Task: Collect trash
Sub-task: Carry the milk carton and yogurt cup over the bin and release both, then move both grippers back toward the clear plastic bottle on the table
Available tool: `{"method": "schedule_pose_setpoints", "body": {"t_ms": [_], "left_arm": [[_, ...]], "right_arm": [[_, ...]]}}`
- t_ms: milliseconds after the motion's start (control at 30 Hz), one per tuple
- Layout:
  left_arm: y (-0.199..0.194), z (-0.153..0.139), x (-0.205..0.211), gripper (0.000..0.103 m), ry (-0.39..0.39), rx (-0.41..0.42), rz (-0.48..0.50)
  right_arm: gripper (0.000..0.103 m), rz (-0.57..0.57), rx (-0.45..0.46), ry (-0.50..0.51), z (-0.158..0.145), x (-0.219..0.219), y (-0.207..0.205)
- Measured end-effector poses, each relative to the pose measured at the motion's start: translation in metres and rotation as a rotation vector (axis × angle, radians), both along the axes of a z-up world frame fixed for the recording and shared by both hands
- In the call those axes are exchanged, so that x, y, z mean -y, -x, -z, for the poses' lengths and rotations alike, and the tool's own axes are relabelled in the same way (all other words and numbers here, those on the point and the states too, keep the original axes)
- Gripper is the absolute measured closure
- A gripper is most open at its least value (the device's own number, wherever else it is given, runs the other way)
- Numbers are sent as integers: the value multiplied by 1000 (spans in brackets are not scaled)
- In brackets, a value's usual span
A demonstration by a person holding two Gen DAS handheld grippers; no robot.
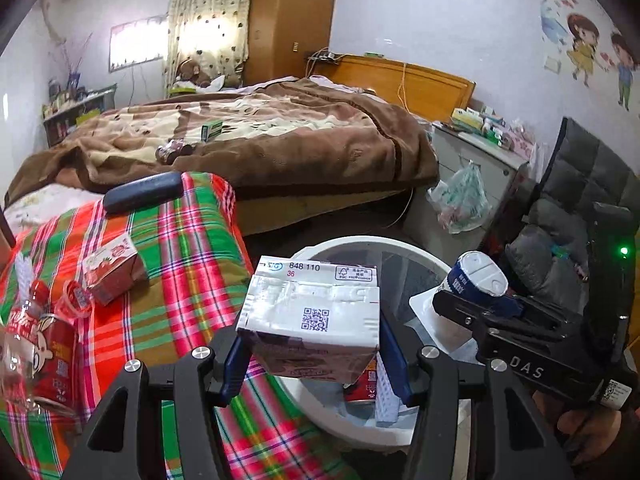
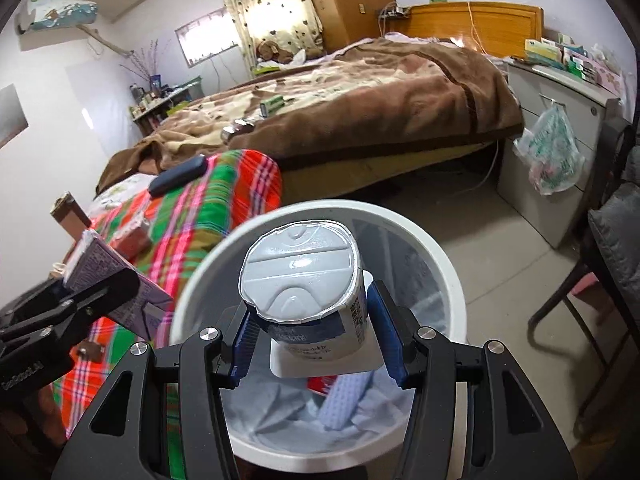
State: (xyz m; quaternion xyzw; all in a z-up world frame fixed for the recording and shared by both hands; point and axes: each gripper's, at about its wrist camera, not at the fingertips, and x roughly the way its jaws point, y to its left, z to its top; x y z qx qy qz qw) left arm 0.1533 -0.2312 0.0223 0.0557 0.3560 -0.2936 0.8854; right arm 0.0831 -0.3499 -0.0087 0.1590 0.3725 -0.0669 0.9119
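My left gripper (image 1: 316,356) is shut on a white and brown drink carton (image 1: 312,316), held over the left rim of the white trash bin (image 1: 320,416). In the right wrist view that carton (image 2: 120,284) shows at the left, beside the bin. My right gripper (image 2: 316,340) is shut on a yoghurt cup (image 2: 304,280) with a foil lid, held above the open white trash bin (image 2: 448,264). The same cup (image 1: 480,276) and the right gripper (image 1: 476,300) appear at the right of the left wrist view. Inside the bin lie pale blue cloth and a red wrapper.
A plaid cloth (image 1: 180,264) left of the bin carries a red carton (image 1: 114,268), a clear bottle (image 1: 28,344), a red cup and a dark case (image 1: 142,196). Behind stand a bed with a brown blanket (image 1: 280,136), a cabinet with a hanging plastic bag (image 1: 460,200) and a chair (image 2: 600,264).
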Motion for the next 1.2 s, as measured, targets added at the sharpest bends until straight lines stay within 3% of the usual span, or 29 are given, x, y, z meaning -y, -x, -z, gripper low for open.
{"method": "schedule_pose_setpoints", "body": {"t_ms": [233, 333, 600, 1200], "left_arm": [[-3, 4, 12, 46, -12, -6, -2], [-3, 5, 12, 37, 3, -14, 4], [-5, 1, 3, 31, 14, -11, -21], [12, -18, -43, 31, 39, 27, -95]], "right_arm": [[48, -3, -61, 9, 12, 9, -3], [48, -5, -62, -19, 13, 13, -3], [43, 26, -43, -15, 8, 15, 4], [43, 18, 8, -18, -5, -5, 7]]}}
